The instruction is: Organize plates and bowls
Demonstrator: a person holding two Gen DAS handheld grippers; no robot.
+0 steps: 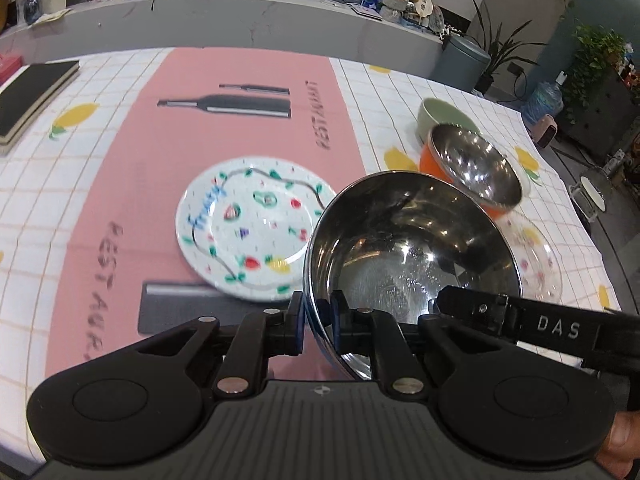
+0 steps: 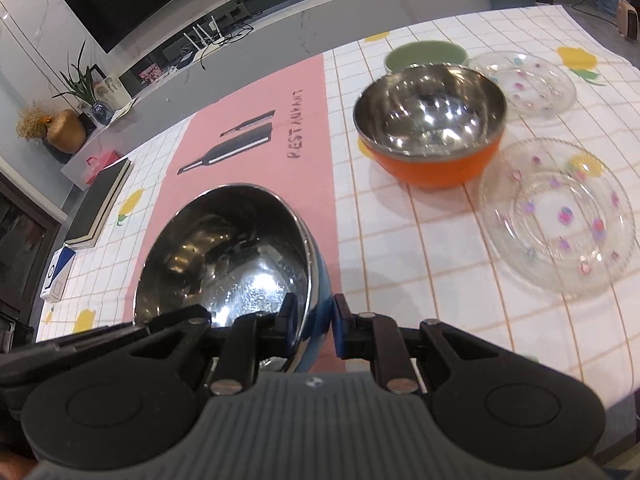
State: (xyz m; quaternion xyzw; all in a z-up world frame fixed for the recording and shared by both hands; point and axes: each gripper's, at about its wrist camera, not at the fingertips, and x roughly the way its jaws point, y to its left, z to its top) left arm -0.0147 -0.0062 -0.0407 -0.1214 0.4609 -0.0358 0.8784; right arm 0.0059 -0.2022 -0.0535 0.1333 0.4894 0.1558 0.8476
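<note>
Both grippers pinch the rim of one blue-sided steel bowl [image 1: 408, 252], held tilted above the table. My left gripper [image 1: 318, 318] is shut on its near-left rim. My right gripper [image 2: 314, 320] is shut on the rim of the same bowl [image 2: 228, 256]; its arm [image 1: 540, 326] shows in the left wrist view. A painted white plate [image 1: 248, 232] lies on the pink mat. An orange steel-lined bowl [image 2: 432, 128], a green bowl [image 2: 424, 54] behind it, and two clear glass plates [image 2: 560, 216] [image 2: 528, 84] stand to the right.
The table carries a checked cloth with a pink mat [image 1: 120, 184]. A black book [image 1: 32, 96] lies at the far left edge. A counter with clutter [image 1: 248, 0] runs behind the table. The table's right edge drops to the floor, bin and plants [image 1: 464, 60].
</note>
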